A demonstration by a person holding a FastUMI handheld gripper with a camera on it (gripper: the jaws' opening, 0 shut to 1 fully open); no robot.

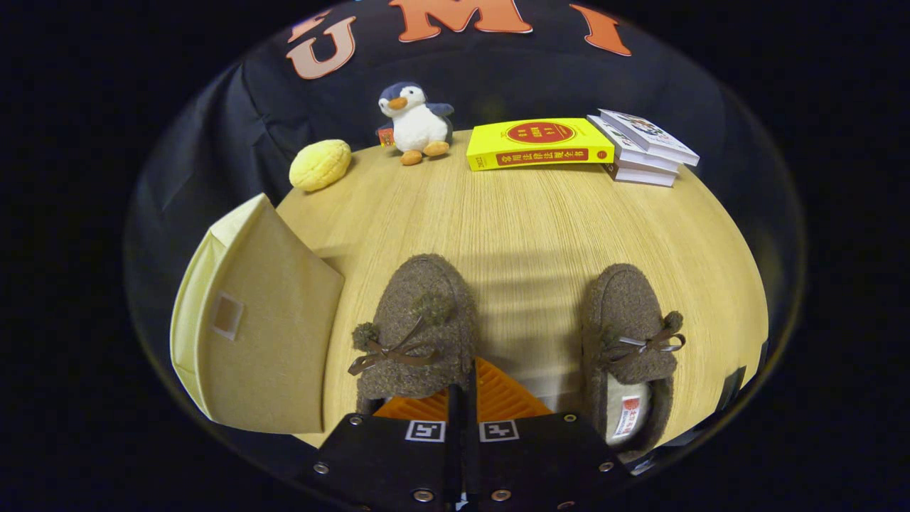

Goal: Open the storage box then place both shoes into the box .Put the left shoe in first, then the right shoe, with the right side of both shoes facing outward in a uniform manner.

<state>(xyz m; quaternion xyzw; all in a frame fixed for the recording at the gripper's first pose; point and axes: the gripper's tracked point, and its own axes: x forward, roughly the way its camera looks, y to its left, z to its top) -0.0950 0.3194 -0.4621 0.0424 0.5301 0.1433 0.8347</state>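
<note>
Two brown fuzzy slippers with bows and pompoms stand on the wooden table point(526, 213), toes pointing away from me. My gripper point(467, 387) sits at the heel end of the left-hand shoe point(419, 320). Its fingers are closed together, with the shoe's inner side wall pinched as a thin dark strip between the pads. The shoe body covers most of the left pad. The right-hand shoe point(629, 334) lies apart, to the right of the fingers, with its pale lining and a label showing. A beige fabric storage box point(263, 327) stands left of the held shoe, lid closed.
At the far side of the table lie a yellow bun-shaped toy point(320, 165), a plush penguin point(416, 124), a yellow book point(539, 144) and a stack of white books point(643, 147). Bare wood stretches between the shoes and those things.
</note>
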